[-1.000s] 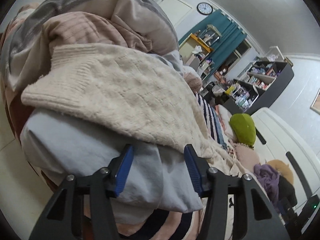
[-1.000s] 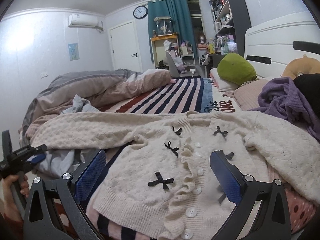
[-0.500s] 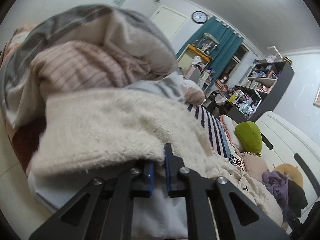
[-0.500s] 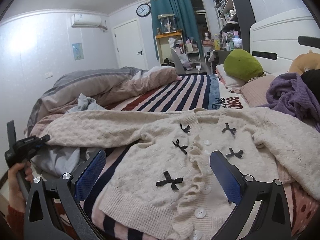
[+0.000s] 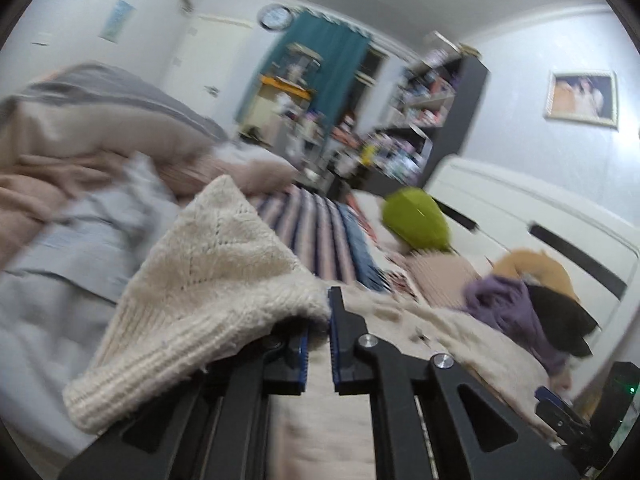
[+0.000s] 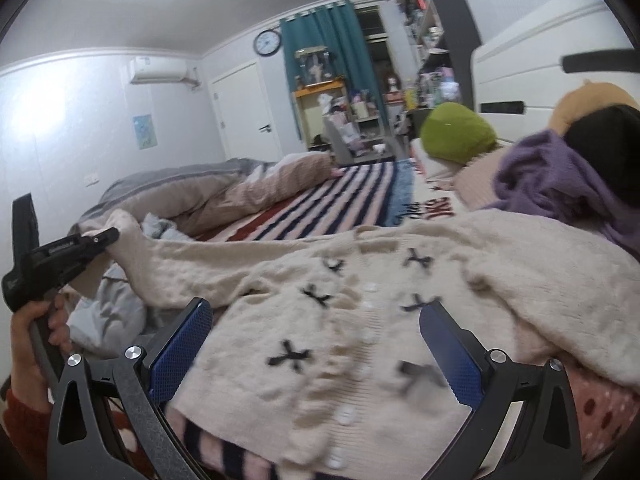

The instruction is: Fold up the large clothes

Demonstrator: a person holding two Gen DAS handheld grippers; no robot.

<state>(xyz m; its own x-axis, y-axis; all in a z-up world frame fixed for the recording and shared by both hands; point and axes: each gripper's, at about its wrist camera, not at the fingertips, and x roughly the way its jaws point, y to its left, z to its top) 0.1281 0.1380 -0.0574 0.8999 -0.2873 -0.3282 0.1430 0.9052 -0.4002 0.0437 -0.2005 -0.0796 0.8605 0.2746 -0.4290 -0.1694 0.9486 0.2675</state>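
A cream knit cardigan point(image 6: 360, 320) with black bows and white buttons lies spread on the striped bed. My left gripper point(image 5: 319, 320) is shut on the end of the cardigan's sleeve point(image 5: 208, 280) and holds it lifted off the bed; in the right wrist view it point(image 6: 108, 236) shows at the far left with the sleeve point(image 6: 168, 264) hanging from it. My right gripper point(image 6: 316, 344) is open and empty, low over the cardigan's front hem.
A grey and pink duvet point(image 6: 208, 192) and a pale blue garment point(image 5: 80, 240) are heaped at the left. A purple garment point(image 6: 560, 176), a black one point(image 6: 604, 140) and a green pillow point(image 6: 456, 136) lie by the white headboard point(image 5: 540, 216). Shelves and a desk stand beyond the bed.
My left gripper closed on the sleeve end, then lifted and swung it toward the cardigan's body. My right gripper stayed open and moved slightly closer over the front.
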